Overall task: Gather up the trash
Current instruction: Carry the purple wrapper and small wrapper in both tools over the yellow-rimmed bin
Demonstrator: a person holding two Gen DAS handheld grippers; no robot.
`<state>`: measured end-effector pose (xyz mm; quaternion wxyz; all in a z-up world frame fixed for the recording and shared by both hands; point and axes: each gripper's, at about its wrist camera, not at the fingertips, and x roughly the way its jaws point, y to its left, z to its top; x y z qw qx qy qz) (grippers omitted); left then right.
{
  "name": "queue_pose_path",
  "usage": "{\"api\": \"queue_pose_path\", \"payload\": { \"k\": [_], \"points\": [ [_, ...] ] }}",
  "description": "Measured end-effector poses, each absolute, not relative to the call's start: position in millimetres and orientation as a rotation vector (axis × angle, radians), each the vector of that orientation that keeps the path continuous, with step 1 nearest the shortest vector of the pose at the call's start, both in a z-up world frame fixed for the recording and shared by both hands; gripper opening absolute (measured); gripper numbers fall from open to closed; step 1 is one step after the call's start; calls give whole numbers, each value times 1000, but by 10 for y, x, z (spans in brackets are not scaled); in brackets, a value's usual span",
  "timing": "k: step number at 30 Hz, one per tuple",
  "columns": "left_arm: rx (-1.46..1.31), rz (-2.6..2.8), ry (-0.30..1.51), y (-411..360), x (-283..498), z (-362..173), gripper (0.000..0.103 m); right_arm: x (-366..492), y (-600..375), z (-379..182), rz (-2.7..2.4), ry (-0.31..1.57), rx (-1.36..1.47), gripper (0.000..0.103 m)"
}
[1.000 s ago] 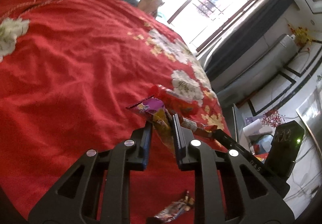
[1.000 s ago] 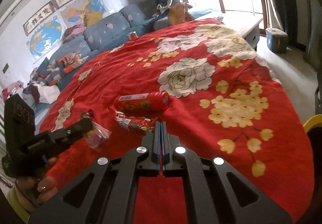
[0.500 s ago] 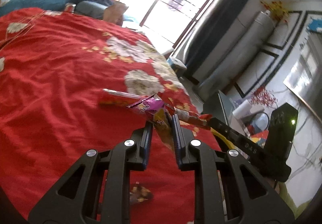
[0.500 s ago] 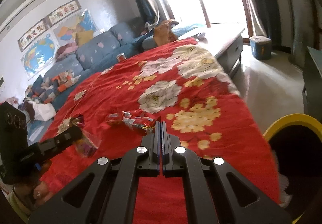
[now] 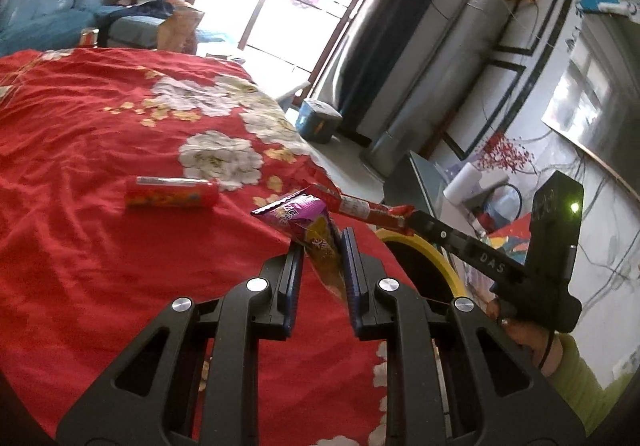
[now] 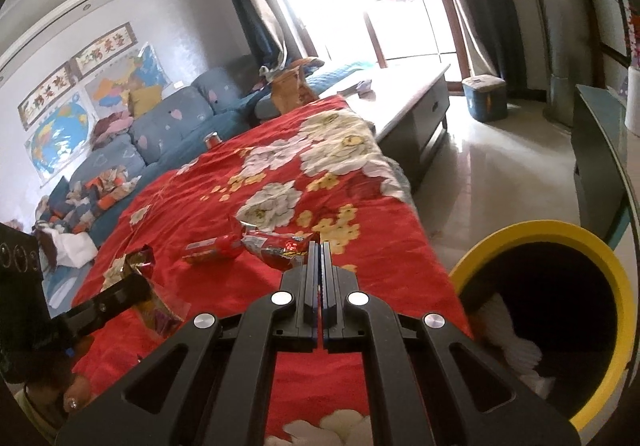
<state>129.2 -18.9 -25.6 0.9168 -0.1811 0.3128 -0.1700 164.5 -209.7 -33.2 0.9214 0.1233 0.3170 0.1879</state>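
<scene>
Landmark is the yellow-rimmed bin [image 6: 540,310]. Left claw [image 5: 320,266], farther from the bin, pinches a purple-yellow snack wrapper [image 5: 308,230] that sticks up and forward out of the jaws. Right claw [image 6: 320,266], jaws shut tight on a crinkled red wrapper [image 6: 280,250], its long axis running left away from the bin, is the nearer one; bin mouth lies just right of it, below claw level. A red tube [image 5: 172,197] lies on the bed, far from the bin

Snack tube [image 5: 172,197] on bedspread [image 5: 80,246]
</scene>
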Motion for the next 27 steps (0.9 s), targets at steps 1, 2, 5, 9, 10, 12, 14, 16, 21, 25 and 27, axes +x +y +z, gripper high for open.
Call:
{"api": "queue_pose_path", "payload": {
  "k": [1,2,5,9,10,12,14,16,21,25,27],
  "points": [
    [-365,-356,645,-230,1294,-252,14,1640,-2124,-329,381,649,255,1],
    [-356,-365,646,-280,1295,-246,14,1635,-2161,-327,375,646,257,1],
    [-338,-384,649,-379,1297,-244,14,1622,-2272,-333,354,643,263,1],
    [-314,-412,657,-538,1304,-253,14,1609,-2442,-357,322,643,275,1],
    [-308,-418,660,-575,1303,-255,14,1606,-2496,-366,312,643,280,1],
    [-293,-432,664,-666,1297,-261,14,1596,-2589,-380,292,643,288,1],
    [-276,-448,668,-760,1300,-263,14,1593,-2691,-397,272,642,300,1],
    [-264,-460,672,-826,1306,-265,14,1575,-2790,-417,255,639,310,1],
    [-230,-489,677,-1016,1303,-266,14,1539,-2981,-436,217,629,331,1],
    [-206,-509,683,-1128,1316,-282,14,1525,-3116,-450,187,624,345,1],
    [-196,-519,687,-1176,1327,-286,14,1525,-3181,-459,171,622,347,1]
  ]
}}
